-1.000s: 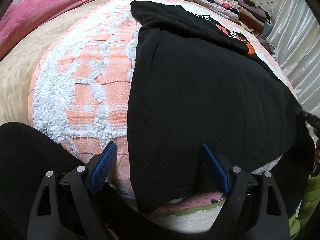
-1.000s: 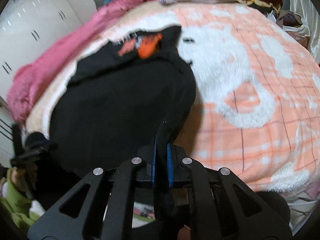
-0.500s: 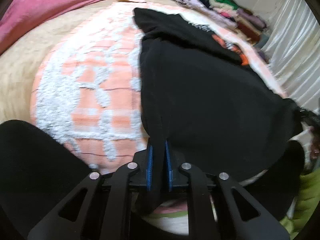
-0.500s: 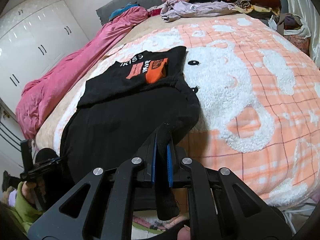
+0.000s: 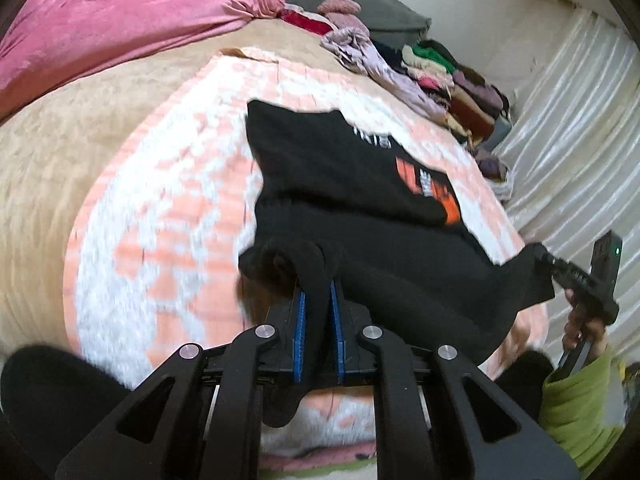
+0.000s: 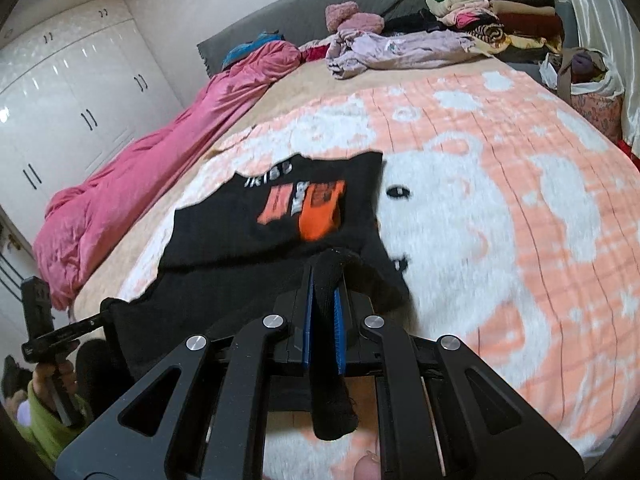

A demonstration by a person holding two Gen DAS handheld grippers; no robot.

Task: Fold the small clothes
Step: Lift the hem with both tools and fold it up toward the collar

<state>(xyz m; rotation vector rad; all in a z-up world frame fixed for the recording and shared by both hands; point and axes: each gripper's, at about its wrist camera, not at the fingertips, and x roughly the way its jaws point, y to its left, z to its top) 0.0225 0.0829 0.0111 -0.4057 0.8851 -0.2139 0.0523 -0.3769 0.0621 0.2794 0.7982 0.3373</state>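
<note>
While both grippers clenched the near hem, pictured mid-fold on a bed: left gripper (image 5: 319, 312) clamped tight on a bunched corner of the black T-shirt (image 5: 360, 184), blue pads (image 5: 299, 320) pressed against cloth hanging below the jaws; right gripper (image 6: 322, 316) pinched shut on the opposite corner, a tongue of black fabric drooping beneath it; hem held off the peach-and-white blanket (image 6: 500, 220), the shirt's upper half lying flat on it farther out with the orange print (image 6: 316, 210) facing up; seen beyond, a pink quilt (image 6: 140, 176) along the bed's side, a crumpled lilac garment (image 6: 392, 50), then stacked folded clothes (image 6: 496, 12) by the grey headboard (image 6: 304, 12), white wardrobe doors (image 6: 68, 92) at the far wall
</note>
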